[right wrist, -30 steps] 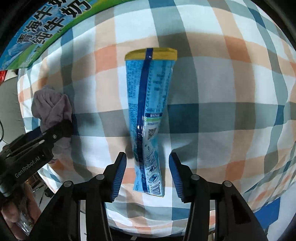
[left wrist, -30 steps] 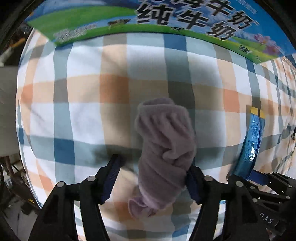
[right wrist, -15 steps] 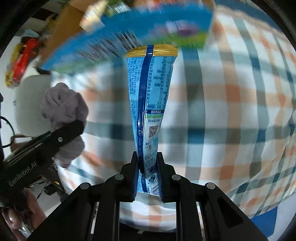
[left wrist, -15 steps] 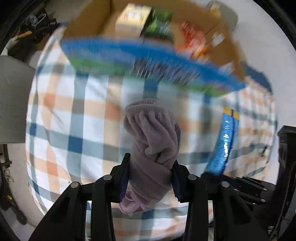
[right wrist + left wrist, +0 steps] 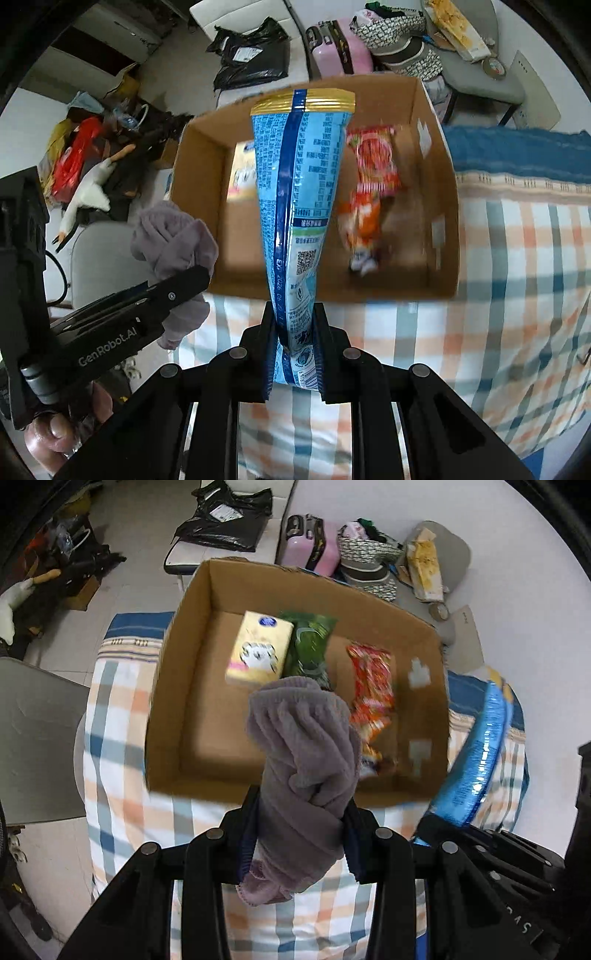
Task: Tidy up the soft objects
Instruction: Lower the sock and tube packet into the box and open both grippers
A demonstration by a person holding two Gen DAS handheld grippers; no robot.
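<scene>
My left gripper (image 5: pixel 301 829) is shut on a mauve fuzzy sock (image 5: pixel 306 760), held up in front of an open cardboard box (image 5: pixel 184 635). My right gripper (image 5: pixel 293 332) is shut on the lower end of a blue snack pouch (image 5: pixel 299 177) with a gold top seal, raised over the box's (image 5: pixel 443 192) near wall. In the box lie a yellow tissue pack (image 5: pixel 260 648), a green packet (image 5: pixel 308 646) and a red-orange snack bag (image 5: pixel 371 694). The pouch (image 5: pixel 480 753) shows at the right in the left wrist view; the sock (image 5: pixel 171 240) shows at the left in the right wrist view.
The box stands on a table under a plaid cloth (image 5: pixel 118 775). Beyond it are a pink suitcase (image 5: pixel 314 542), black bags (image 5: pixel 225 513) and a grey chair (image 5: pixel 439 550) with clutter. A grey chair seat (image 5: pixel 37 738) is at the left. A hand (image 5: pixel 55 435) holds the left gripper.
Both grippers shut on their items, the left on the sock and the right on the pouch, then lifted them off the cloth; the view now looks down into the box.
</scene>
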